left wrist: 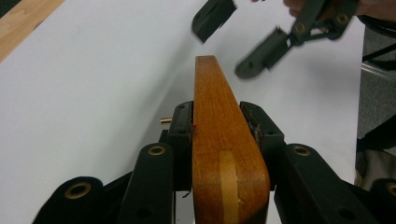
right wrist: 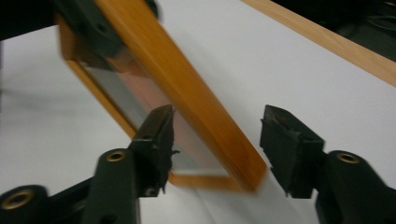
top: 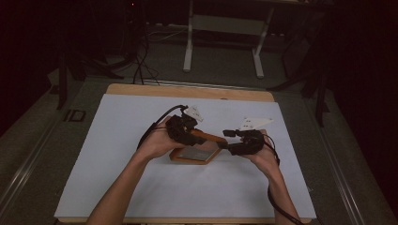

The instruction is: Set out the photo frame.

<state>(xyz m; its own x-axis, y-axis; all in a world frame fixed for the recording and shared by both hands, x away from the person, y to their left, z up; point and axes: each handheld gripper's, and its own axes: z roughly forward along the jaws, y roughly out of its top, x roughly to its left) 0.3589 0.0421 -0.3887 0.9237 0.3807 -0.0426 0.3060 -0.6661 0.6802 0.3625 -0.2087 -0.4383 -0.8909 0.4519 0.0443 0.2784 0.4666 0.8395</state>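
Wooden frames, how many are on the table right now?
1. The wooden frame sits mid-table on the white sheet, clamped by the left gripper on one edge, with the open right gripper straddling its corner. Nothing suggests another hidden.

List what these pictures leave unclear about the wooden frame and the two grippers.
- Wooden frame, high view: the left gripper and hand cover its far-left part.
- Frame's glass panel, right gripper view: motion blur; nothing behind it can be read.
- Frame's near end, left gripper view: cut off by the bottom edge.
- Right gripper: open astride the frame's corner; whether it touches cannot be told.
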